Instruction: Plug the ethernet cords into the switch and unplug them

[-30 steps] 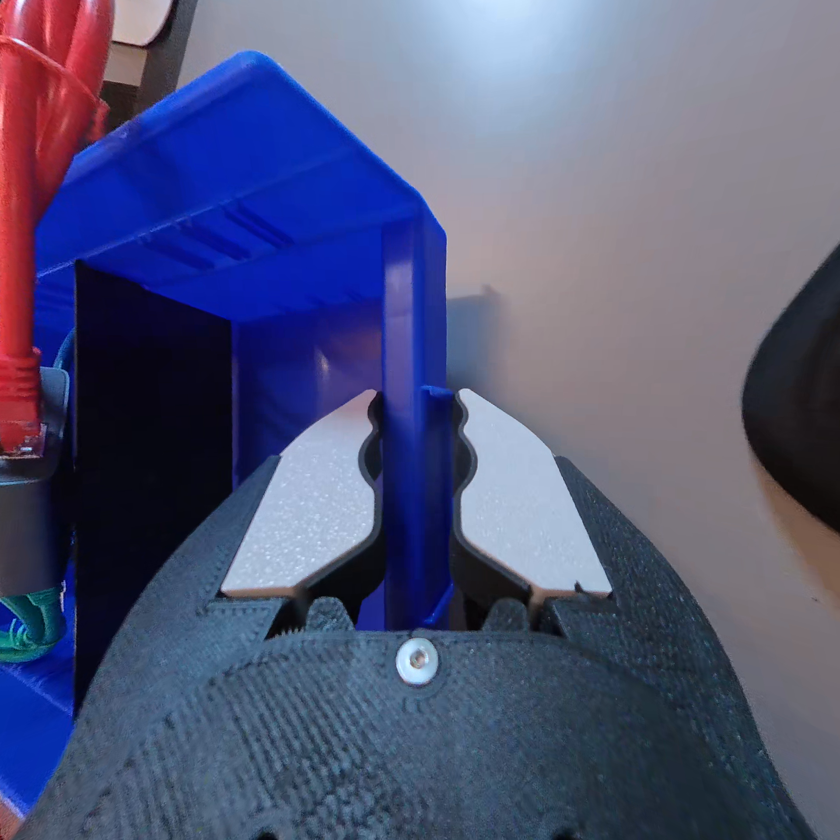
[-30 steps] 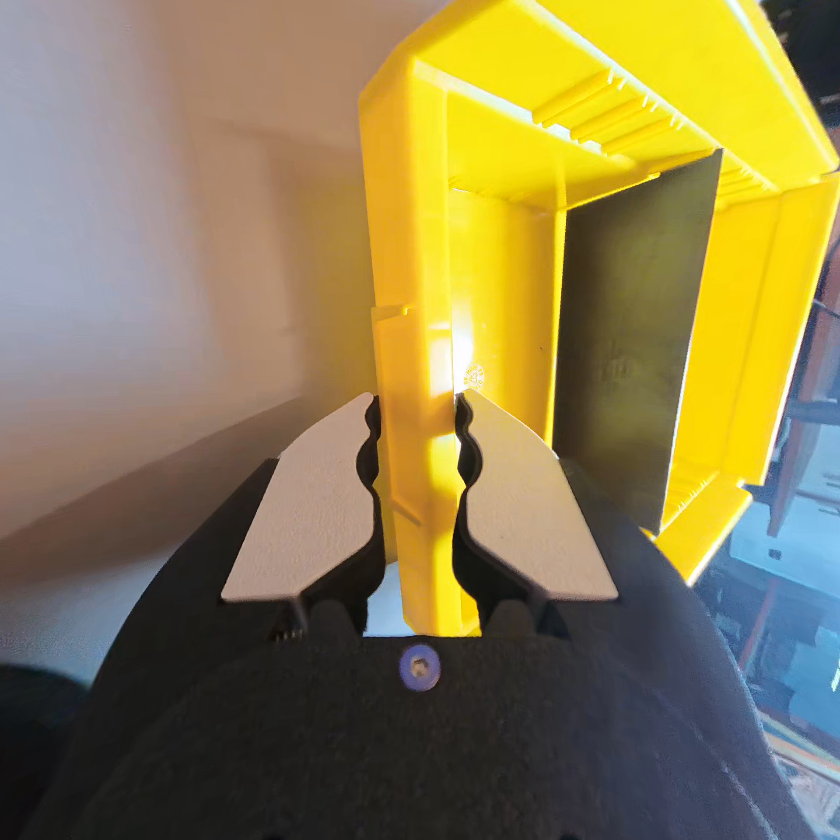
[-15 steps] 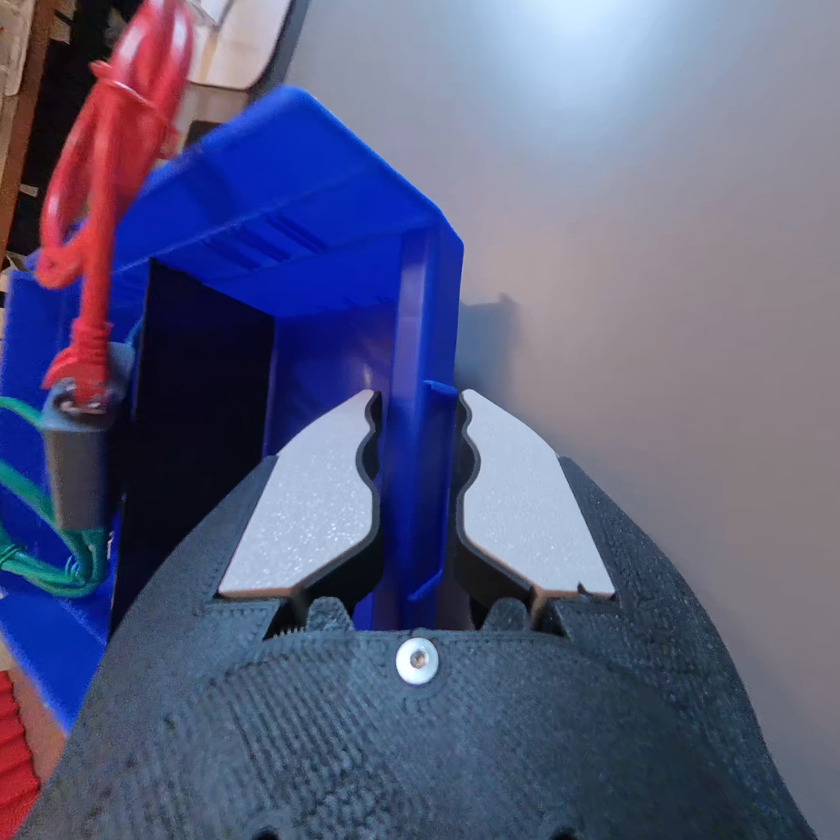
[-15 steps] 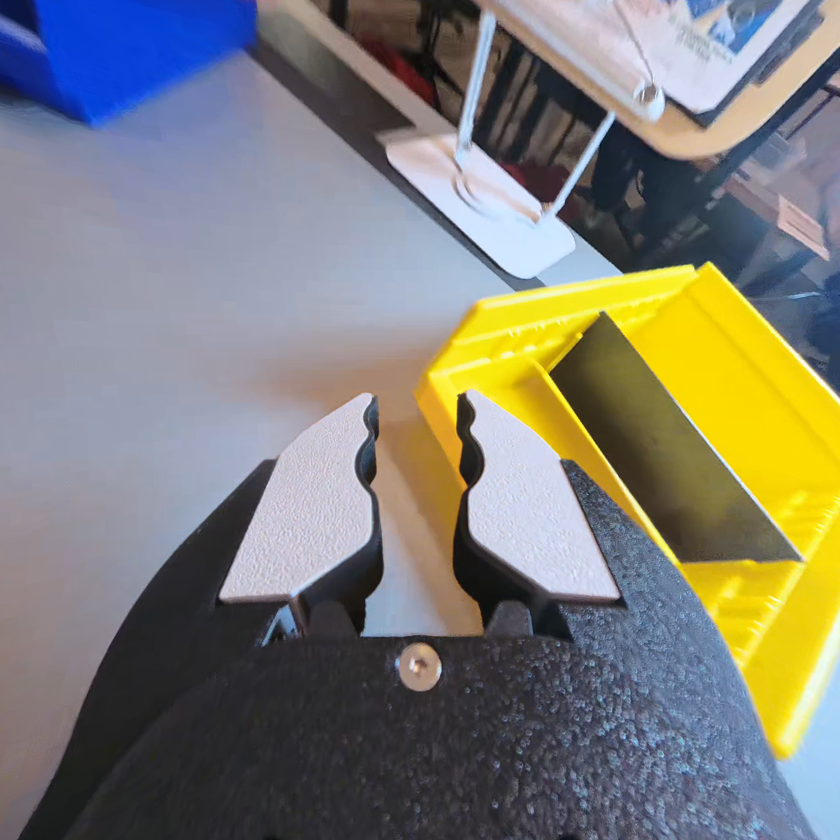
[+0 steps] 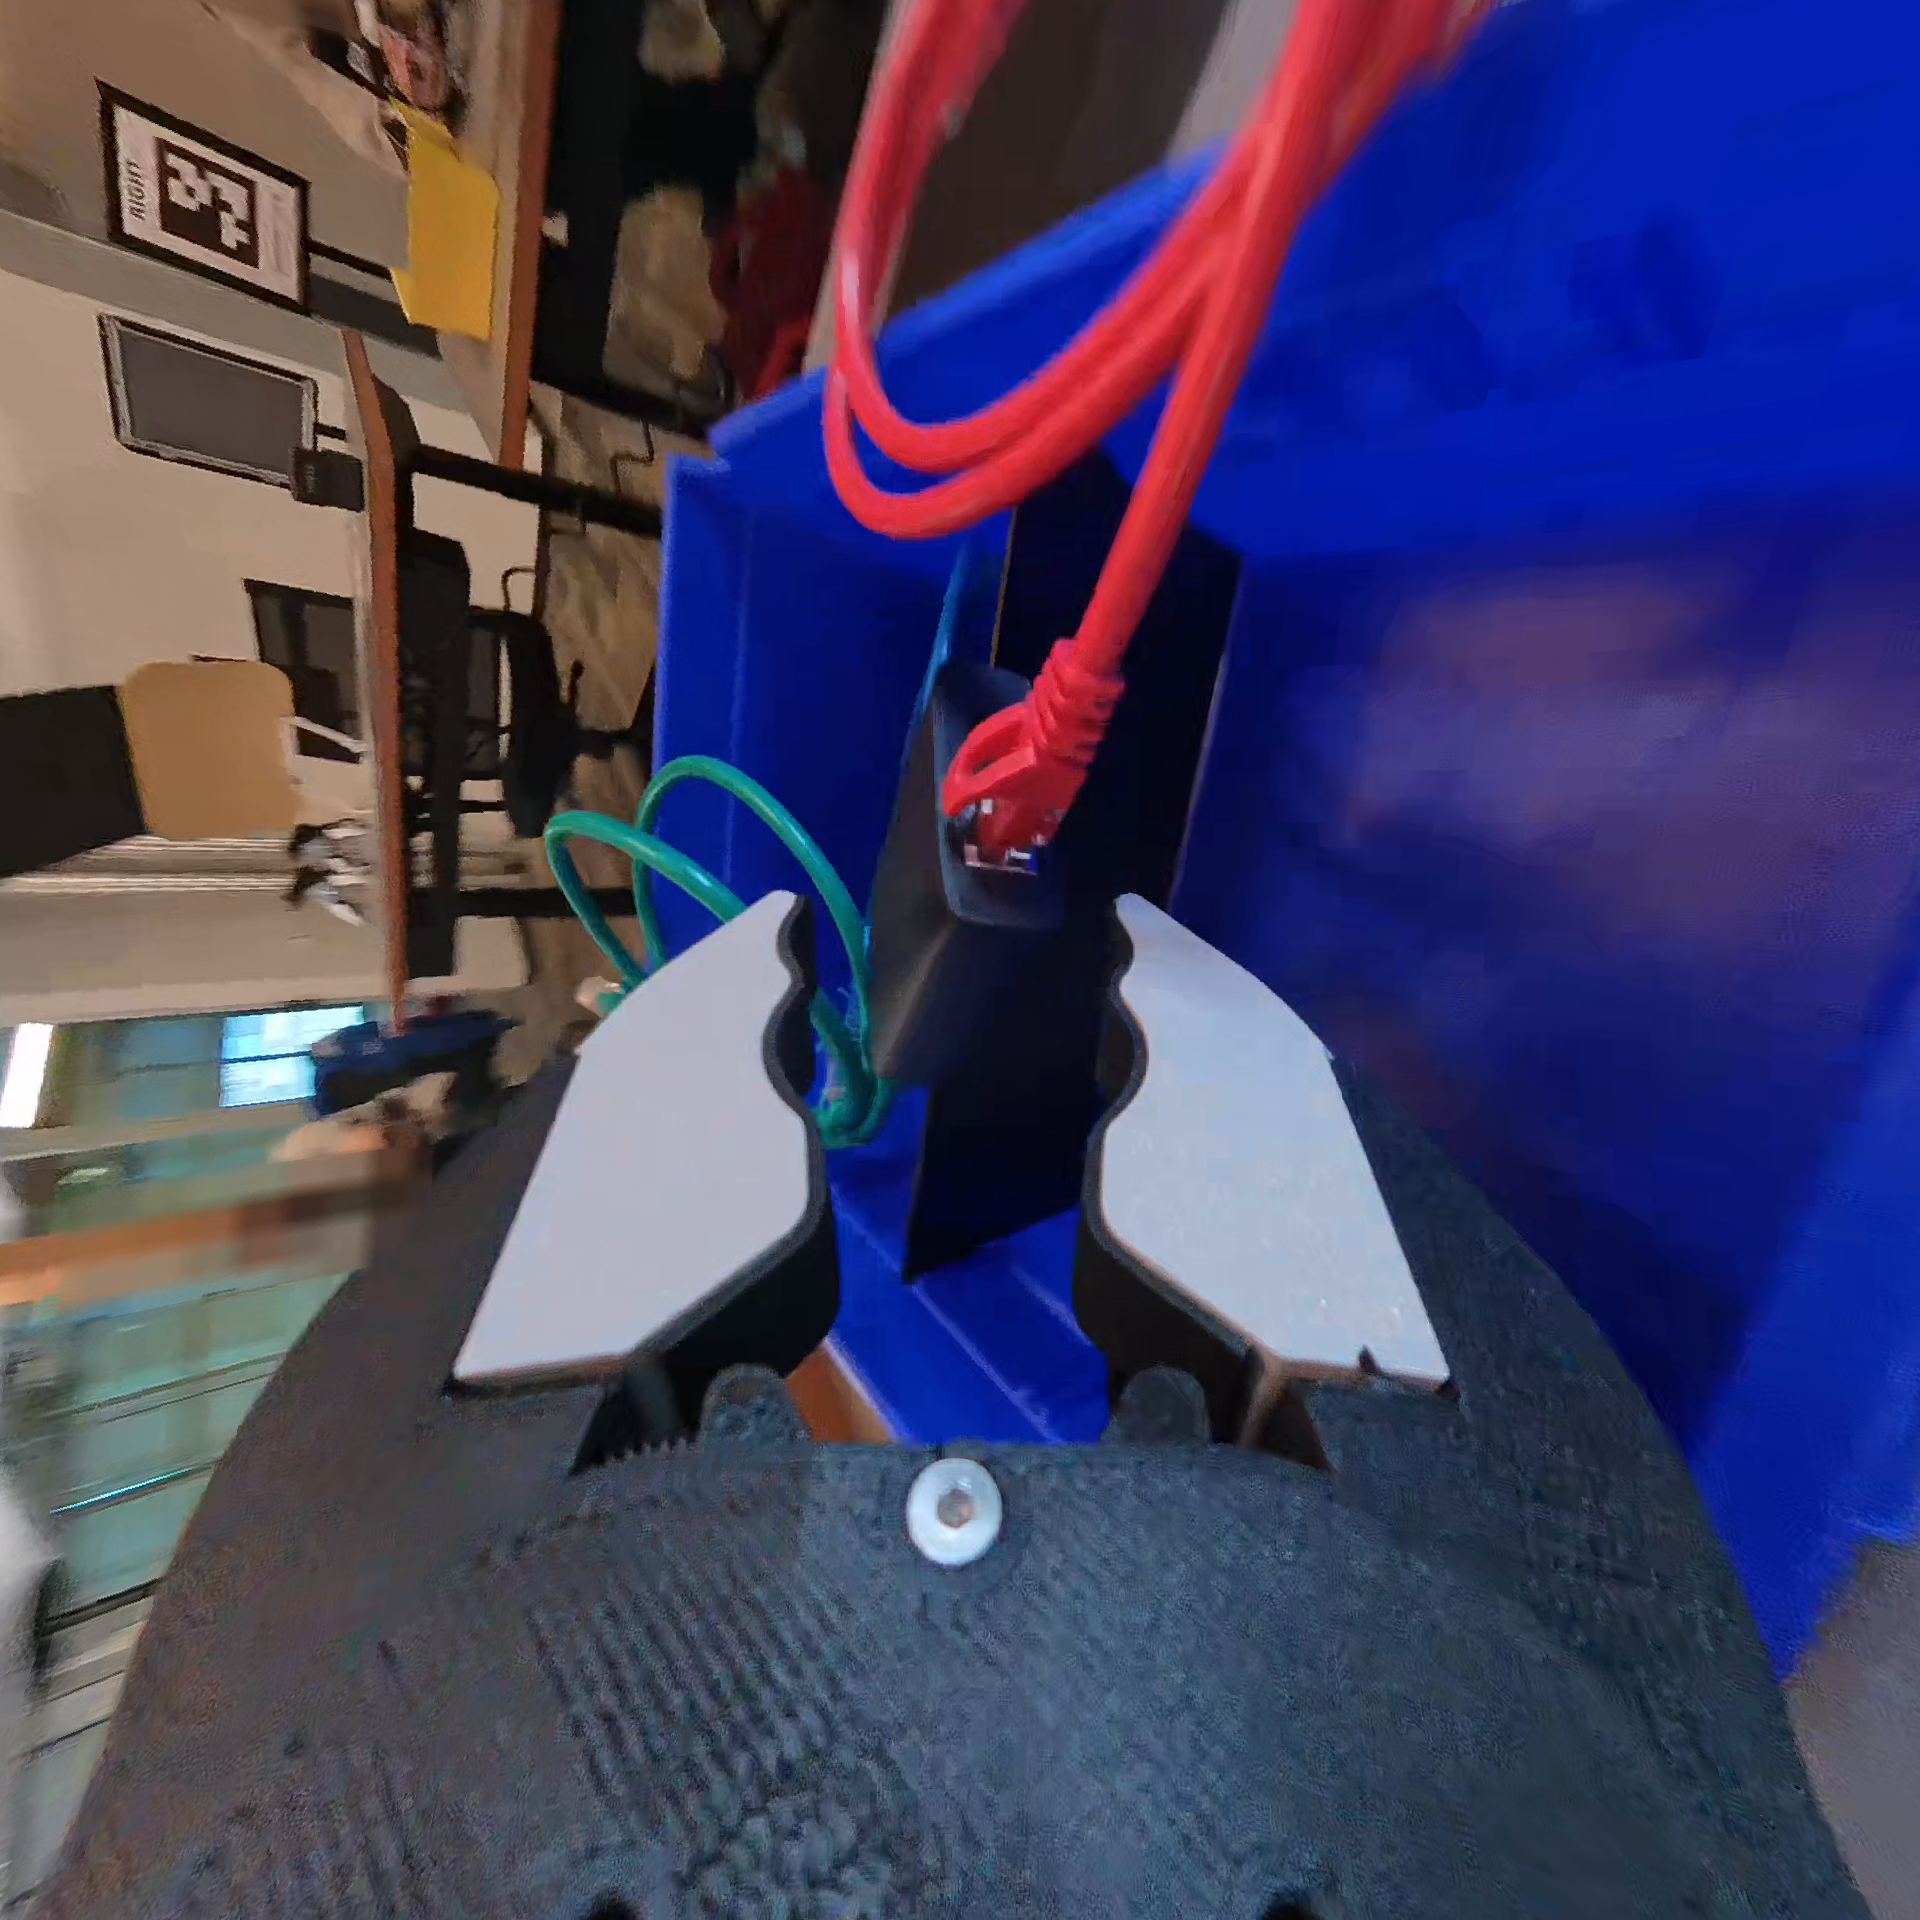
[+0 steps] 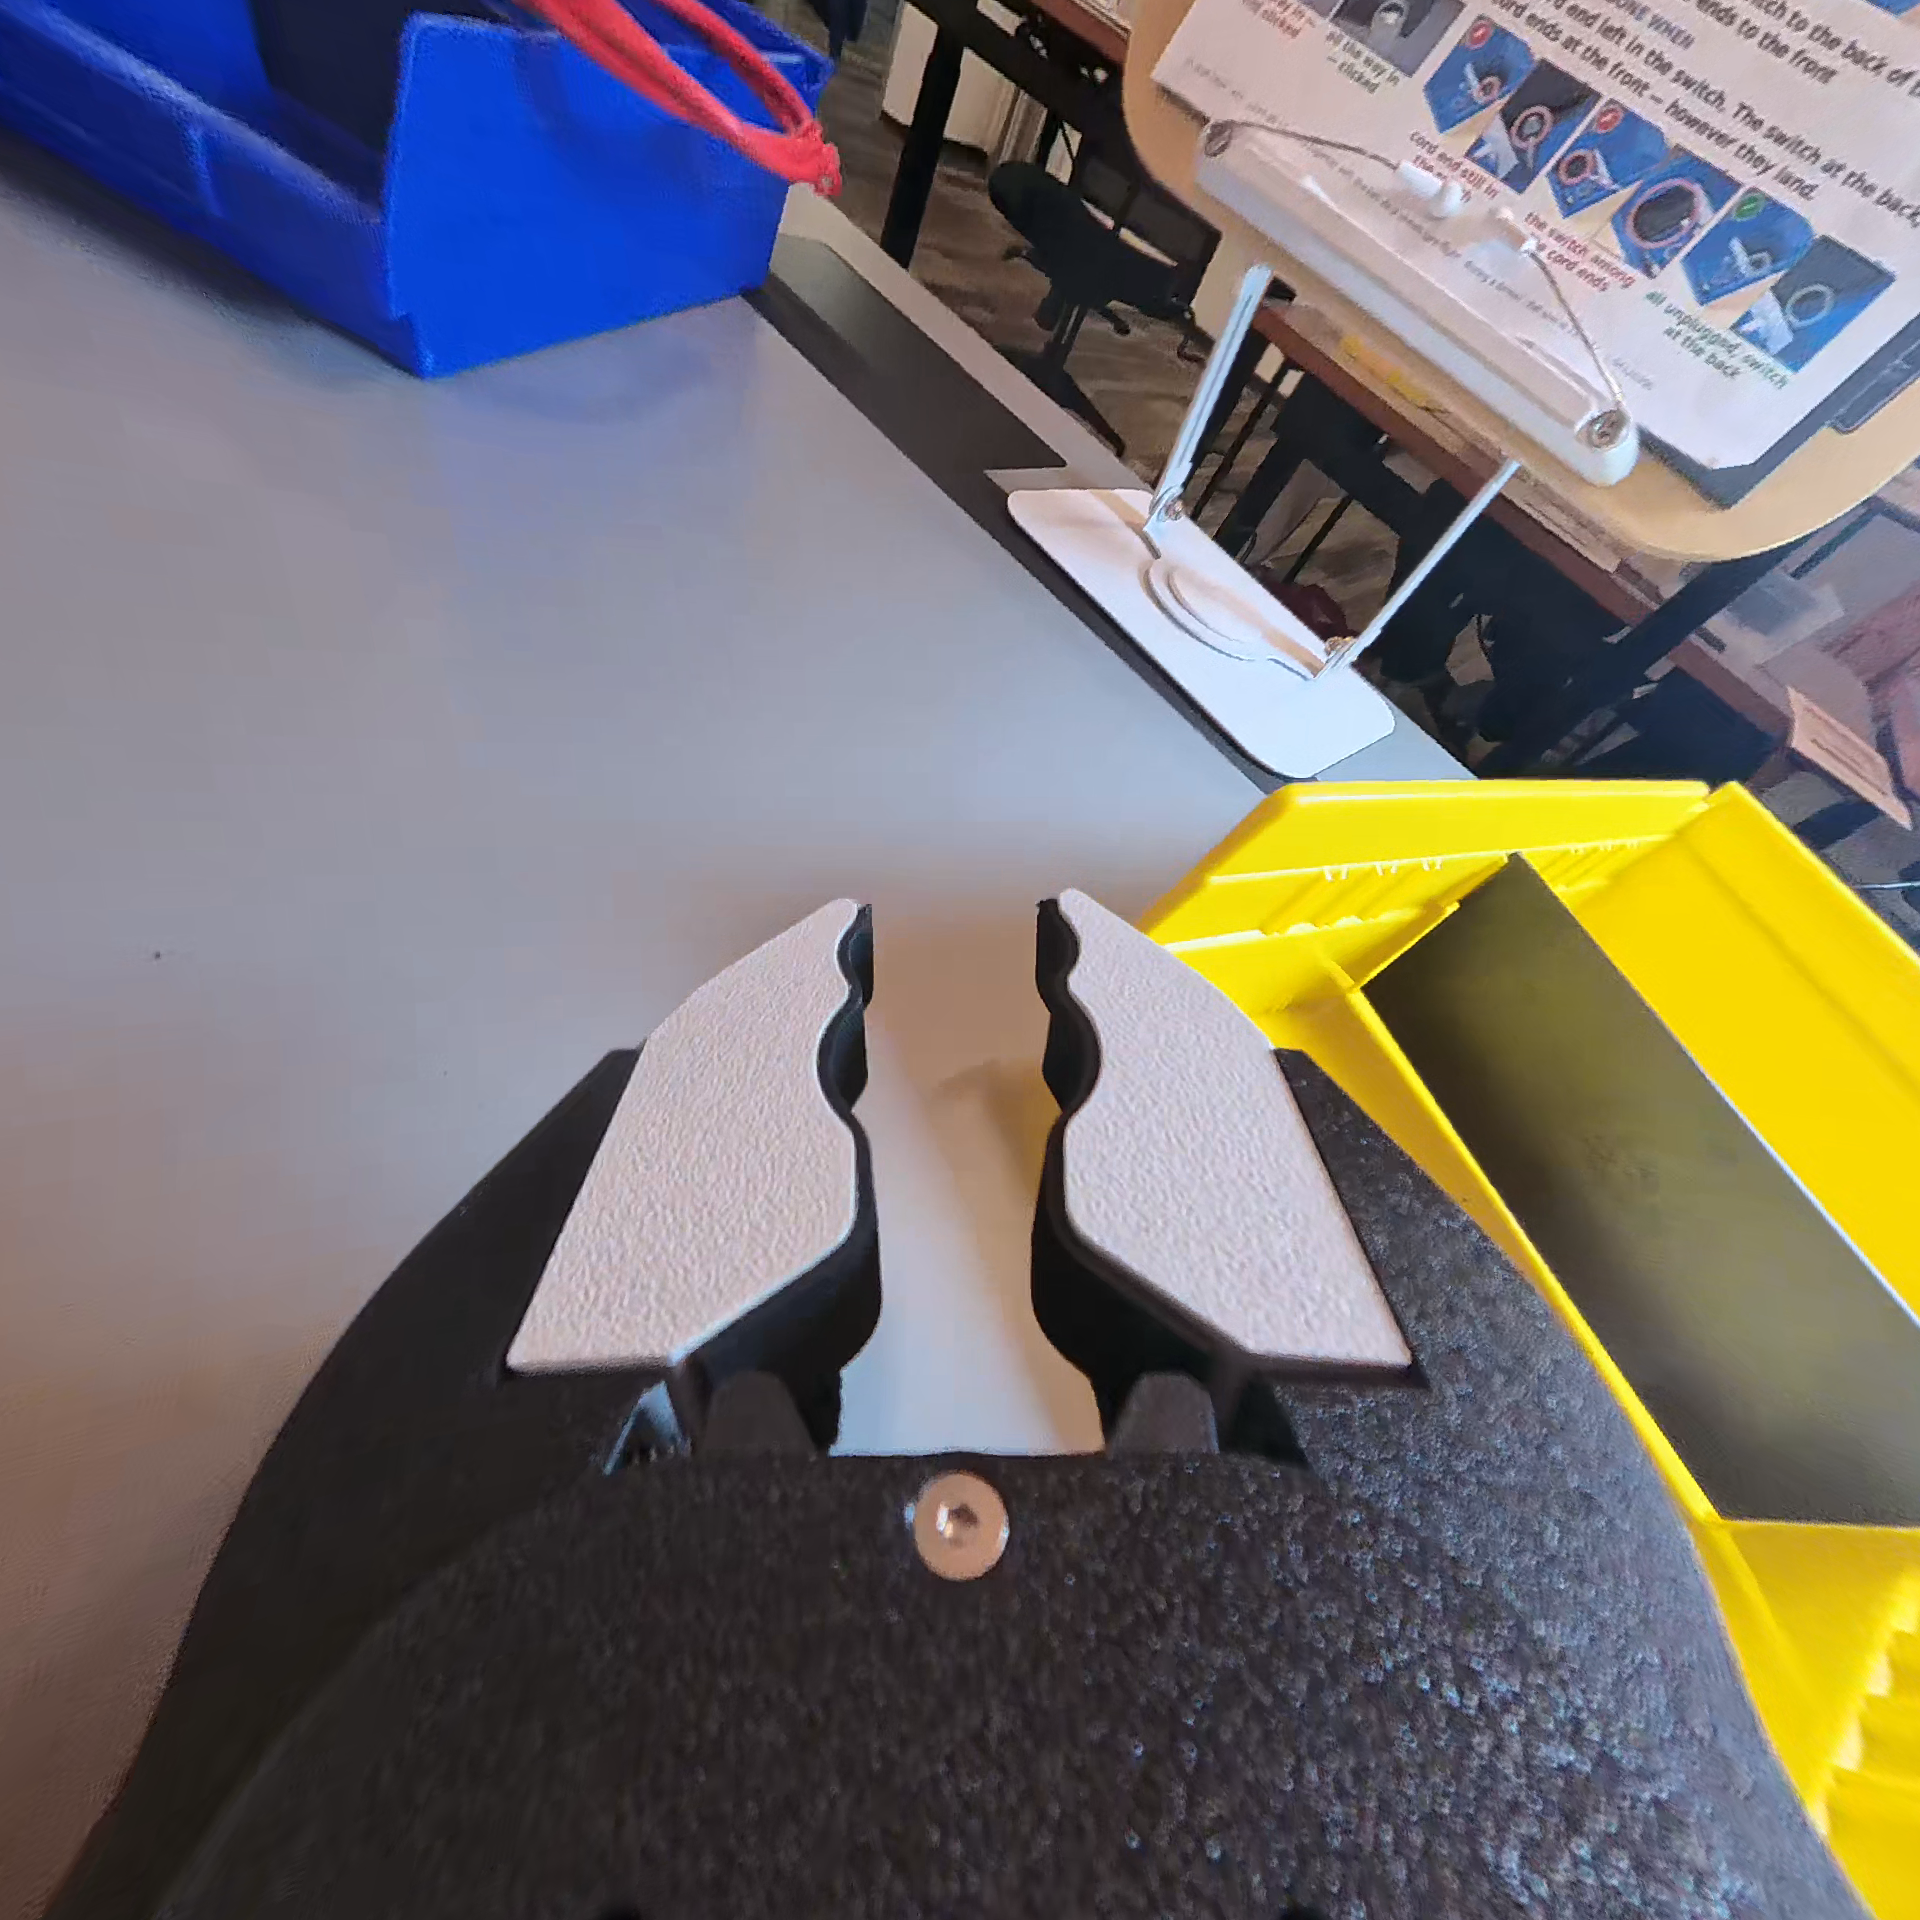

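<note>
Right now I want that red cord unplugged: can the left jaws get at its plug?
Probably yes: the left gripper is open, and the red plug in the switch sits just ahead, uncovered.

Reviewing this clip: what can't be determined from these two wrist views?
- Left wrist view: the green cord's plug end is hidden behind the left gripper's finger and the black switch, so whether it is plugged in is unknown.
- Left wrist view: the blue bin's near wall is motion-blurred; the red cord runs off the top edge.
- Right wrist view: the yellow bin is cut off at the right edge; the open right gripper covers its near corner.
</note>
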{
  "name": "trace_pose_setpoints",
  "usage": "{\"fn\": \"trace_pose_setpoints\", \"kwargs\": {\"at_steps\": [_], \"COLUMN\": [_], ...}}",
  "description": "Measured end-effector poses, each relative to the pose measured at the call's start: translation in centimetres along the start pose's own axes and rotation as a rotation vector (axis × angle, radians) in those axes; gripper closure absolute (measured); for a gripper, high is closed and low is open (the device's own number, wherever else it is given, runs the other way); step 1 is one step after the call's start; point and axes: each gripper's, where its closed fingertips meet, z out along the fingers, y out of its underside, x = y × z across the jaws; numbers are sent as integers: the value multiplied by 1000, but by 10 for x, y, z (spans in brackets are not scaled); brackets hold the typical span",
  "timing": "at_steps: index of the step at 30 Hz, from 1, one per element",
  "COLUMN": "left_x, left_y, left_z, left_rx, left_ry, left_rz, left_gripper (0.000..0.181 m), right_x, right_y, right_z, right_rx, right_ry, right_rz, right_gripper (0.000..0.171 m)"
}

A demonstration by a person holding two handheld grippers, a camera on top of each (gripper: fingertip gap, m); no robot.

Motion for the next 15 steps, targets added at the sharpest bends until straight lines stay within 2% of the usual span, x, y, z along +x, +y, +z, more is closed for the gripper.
{"fn": "trace_pose_setpoints", "kwargs": {"at_steps": [1,3,7,15], "left_x": [0,1,-10,-49], "left_y": [4,4,-8,-23], "left_z": [7,14,11,-9], "left_rx": [-52,-79,1,145], "left_ry": [-5,4,-27,-164], "left_rz": [71,148,114,21], "left_gripper": [132,151,159,160], "right_x": [-1,-3,-3,-7], "right_y": [3,6,4,3], "right_z": [0,0,-2,-1], "right_rx": [-9,-19,-4,5], "right_ry": [-1,-2,-5,-30], "right_rz": [-11,-35,-44,-16], "right_gripper": [141,141,142,143]}}
